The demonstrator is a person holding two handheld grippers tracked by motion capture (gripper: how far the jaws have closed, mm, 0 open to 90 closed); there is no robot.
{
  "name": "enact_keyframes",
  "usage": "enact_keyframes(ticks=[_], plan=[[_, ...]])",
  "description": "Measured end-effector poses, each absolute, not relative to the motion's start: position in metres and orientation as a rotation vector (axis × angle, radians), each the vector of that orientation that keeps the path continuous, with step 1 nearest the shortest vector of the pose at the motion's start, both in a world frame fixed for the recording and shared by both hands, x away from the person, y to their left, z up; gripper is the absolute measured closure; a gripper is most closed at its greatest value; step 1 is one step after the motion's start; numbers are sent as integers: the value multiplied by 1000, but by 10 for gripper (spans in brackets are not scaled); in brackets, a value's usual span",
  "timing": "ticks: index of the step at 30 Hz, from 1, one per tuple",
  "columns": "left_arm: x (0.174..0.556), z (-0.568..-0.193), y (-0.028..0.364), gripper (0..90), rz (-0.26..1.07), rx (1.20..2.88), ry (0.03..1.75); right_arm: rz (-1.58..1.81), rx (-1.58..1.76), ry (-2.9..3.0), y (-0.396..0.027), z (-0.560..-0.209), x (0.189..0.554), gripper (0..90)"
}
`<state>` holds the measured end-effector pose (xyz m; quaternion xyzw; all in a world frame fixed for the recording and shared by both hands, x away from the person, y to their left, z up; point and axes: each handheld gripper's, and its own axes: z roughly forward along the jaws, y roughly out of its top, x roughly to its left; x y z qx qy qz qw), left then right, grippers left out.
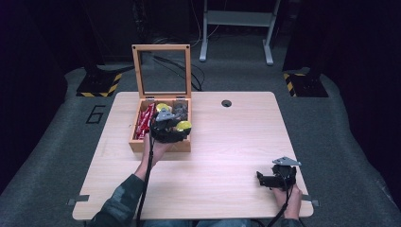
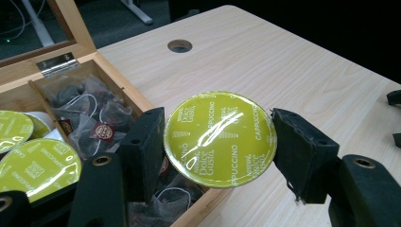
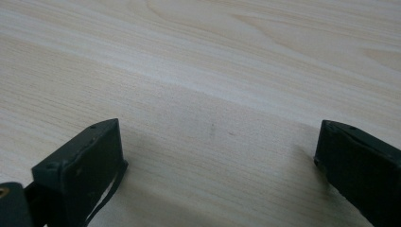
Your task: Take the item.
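A lime-green coffee capsule [image 2: 220, 139] with a foil lid printed "Dolce Gusto Cappuccino" sits clamped between the two jaws of my left gripper [image 2: 222, 137]. In the high view the left gripper [image 1: 176, 127] holds the capsule [image 1: 184, 125] above the right part of an open wooden box [image 1: 161, 146]. Inside the box lie two more green capsules [image 2: 38, 165], a compartment of clear tea bags [image 2: 90, 118] and red packets [image 1: 144, 122]. My right gripper [image 1: 261, 178] rests near the table's front right corner. Its jaws [image 3: 217, 142] stand wide apart over bare wood with nothing between them.
The box's glass-paned lid [image 1: 161, 47] stands upright at the back. A round cable hole [image 1: 226, 103] sits in the table behind the middle. Bare light wood stretches between the box and the right gripper. Dark floor and a desk frame [image 1: 236, 28] lie beyond.
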<state>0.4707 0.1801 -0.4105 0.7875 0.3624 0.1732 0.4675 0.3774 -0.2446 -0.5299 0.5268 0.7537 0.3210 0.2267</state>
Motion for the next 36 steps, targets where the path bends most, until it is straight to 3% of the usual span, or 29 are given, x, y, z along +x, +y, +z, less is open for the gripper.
enact_keyframes(ticks=[36], plan=[[478, -432, 138, 378, 391, 1960, 858, 883, 1456, 2078, -244, -530, 377, 12]])
